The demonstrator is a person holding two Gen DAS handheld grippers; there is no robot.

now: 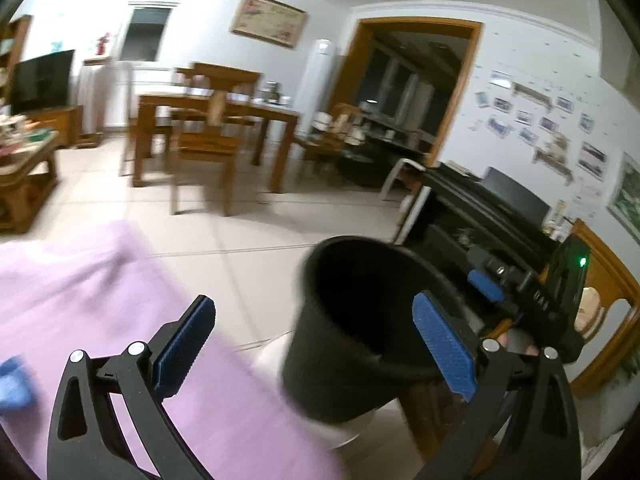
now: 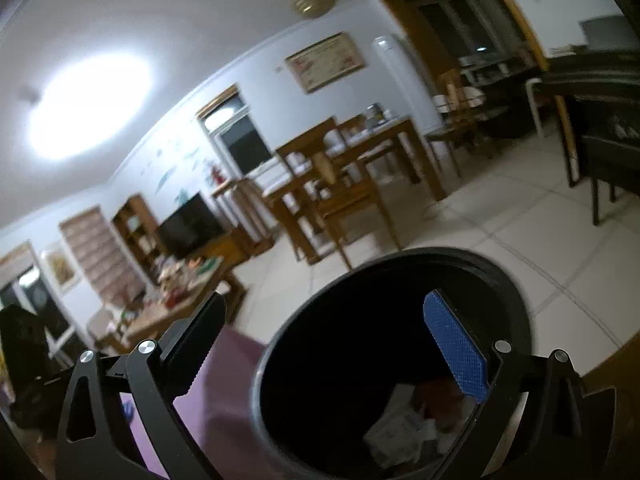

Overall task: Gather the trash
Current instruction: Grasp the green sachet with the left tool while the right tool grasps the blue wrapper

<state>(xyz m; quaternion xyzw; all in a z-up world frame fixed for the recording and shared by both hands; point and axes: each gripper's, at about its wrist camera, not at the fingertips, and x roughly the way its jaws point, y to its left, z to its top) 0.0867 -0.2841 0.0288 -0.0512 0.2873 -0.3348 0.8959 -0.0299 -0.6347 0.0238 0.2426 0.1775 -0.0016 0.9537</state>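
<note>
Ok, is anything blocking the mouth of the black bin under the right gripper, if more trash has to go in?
Nothing visible does. The black bin has no lid and its mouth is open below the right gripper, whose jaws are wide apart with nothing between the pads. Crumpled white paper trash already lies at the bottom.

Black bin (image 1: 340,344), purple cloth (image 1: 80,288), blue-padded black tongs (image 1: 316,344)

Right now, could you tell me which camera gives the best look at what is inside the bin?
The right wrist view: it looks down into the bin, where crumpled paper lies at the bottom. The left wrist view shows the bin from the side on a white stool, its inside only dark.
</note>
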